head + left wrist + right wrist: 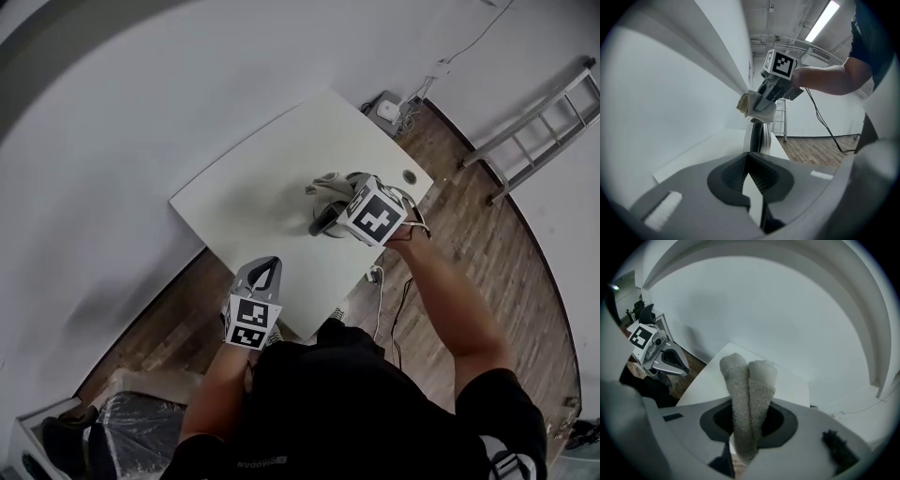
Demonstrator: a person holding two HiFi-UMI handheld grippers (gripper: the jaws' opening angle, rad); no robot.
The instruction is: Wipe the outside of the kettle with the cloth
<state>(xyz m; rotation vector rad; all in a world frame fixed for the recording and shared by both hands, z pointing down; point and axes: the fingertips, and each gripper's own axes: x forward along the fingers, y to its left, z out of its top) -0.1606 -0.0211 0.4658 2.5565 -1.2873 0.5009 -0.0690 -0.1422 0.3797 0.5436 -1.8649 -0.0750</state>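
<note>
– At the desk's (246, 192) far edge, is that the kettle (325, 221)?

– Yes. It stands upright there, well apart from the near edge. The right gripper (336, 195) hangs over its top with the cloth (327, 184).

– Is the cloth on the shell?

– It sits right at the kettle's (759, 135) top in the left gripper view. Contact looks likely but cannot be confirmed.

– How is the cloth held?

– The right gripper's (749, 420) jaws are clamped on a fold of the cloth (749, 380). Two soft terry rolls stick out ahead of them.

– And the other hand?

– The left gripper (269, 269) hovers at the desk's near edge. Its jaws meet at the tips, with nothing between them.

– How will the things handle?

– The cloth is limp and should wrap a curve easily. The kettle is probably rigid, smooth and fairly light, so a sideways wipe could slide or tip it. Steadying it at the handle looks wise.
</note>
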